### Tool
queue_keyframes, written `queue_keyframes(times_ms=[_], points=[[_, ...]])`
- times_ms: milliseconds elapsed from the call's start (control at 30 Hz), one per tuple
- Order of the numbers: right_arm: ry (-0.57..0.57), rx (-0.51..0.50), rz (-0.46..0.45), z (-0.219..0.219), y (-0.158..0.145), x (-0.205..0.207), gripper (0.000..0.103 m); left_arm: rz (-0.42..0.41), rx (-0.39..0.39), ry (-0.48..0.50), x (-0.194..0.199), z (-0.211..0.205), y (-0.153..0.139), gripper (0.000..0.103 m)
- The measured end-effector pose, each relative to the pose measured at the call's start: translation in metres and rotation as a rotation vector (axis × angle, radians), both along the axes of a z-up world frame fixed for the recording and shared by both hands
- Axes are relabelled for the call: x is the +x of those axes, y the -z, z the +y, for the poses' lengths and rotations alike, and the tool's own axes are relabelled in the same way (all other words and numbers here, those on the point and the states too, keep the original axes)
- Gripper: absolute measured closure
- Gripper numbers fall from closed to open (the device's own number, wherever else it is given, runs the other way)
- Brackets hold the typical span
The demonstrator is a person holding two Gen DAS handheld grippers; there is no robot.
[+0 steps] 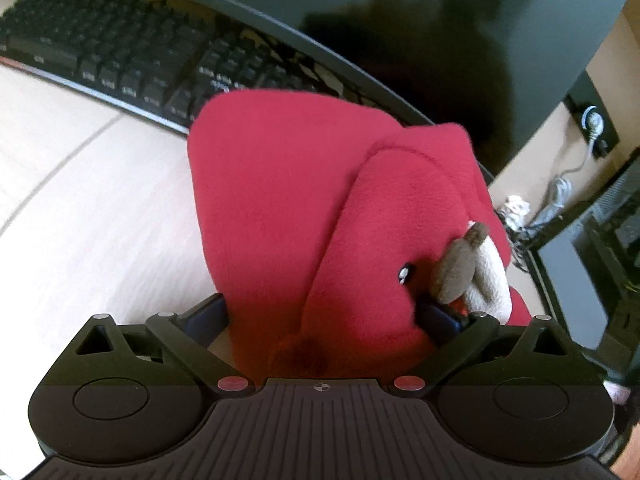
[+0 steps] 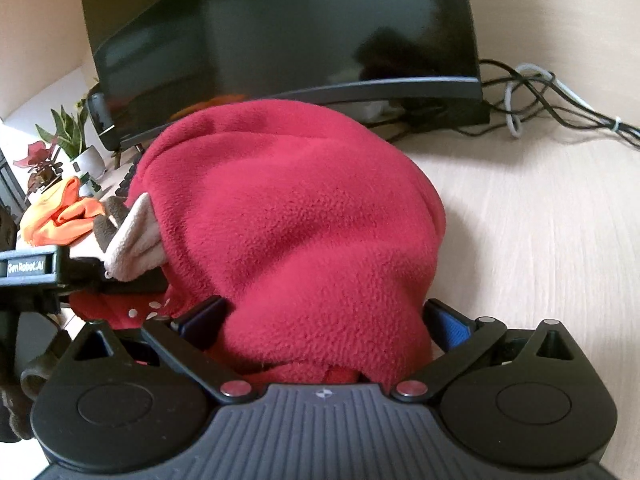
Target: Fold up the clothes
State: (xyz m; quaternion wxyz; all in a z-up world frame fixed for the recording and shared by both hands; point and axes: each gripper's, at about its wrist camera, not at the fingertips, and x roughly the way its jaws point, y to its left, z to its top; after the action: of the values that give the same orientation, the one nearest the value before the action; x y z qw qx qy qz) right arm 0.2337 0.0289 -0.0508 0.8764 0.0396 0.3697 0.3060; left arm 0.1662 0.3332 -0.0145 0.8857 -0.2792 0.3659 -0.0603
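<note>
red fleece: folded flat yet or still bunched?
Bunched. The red fleece rises in a rounded heap with loose creases between the right gripper fingers, and layers overlap unevenly at the left gripper.

"GenRobot.AI" on the left gripper (image 2: 132, 280) body, right wrist view

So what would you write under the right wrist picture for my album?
Right gripper bunching a red fleece garment on a desk, before a dark monitor.
</note>
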Motion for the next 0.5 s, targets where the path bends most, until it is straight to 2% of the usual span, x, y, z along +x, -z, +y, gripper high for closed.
queue_keyframes(times_ms=[67,167,200,233,300,400,433,500], points=[[0.003,0.024,0.068,-0.012,-0.006,-0.002,0.000,-0.004,-0.051,0.014,-0.010,0.004,0.002,0.002],[0.006,0.061,0.171,-0.031,-0.015,-0.004,0.000,-0.051,-0.192,-0.007,-0.036,0.018,-0.001,0.002],[-0.006,0.067,0.157,-0.040,-0.021,-0.010,0.000,-0.075,-0.220,-0.047,-0.046,0.021,-0.003,0.002],[-0.026,0.065,0.134,-0.049,-0.026,-0.014,0.000,-0.098,-0.245,-0.087,-0.056,0.024,-0.005,0.002],[-0.065,0.037,0.065,-0.065,-0.032,-0.023,0.000,-0.143,-0.201,-0.172,-0.076,0.019,-0.010,0.002],[-0.102,-0.078,-0.118,-0.074,-0.036,-0.049,0.009,-0.135,-0.152,-0.299,-0.102,-0.005,-0.016,0.003],[-0.114,-0.095,-0.170,-0.077,-0.040,-0.061,0.013,-0.171,-0.117,-0.280,-0.107,-0.016,-0.023,0.003],[-0.144,-0.117,-0.284,-0.081,-0.050,-0.085,0.014,-0.244,-0.044,-0.241,-0.116,-0.039,-0.039,0.003]])
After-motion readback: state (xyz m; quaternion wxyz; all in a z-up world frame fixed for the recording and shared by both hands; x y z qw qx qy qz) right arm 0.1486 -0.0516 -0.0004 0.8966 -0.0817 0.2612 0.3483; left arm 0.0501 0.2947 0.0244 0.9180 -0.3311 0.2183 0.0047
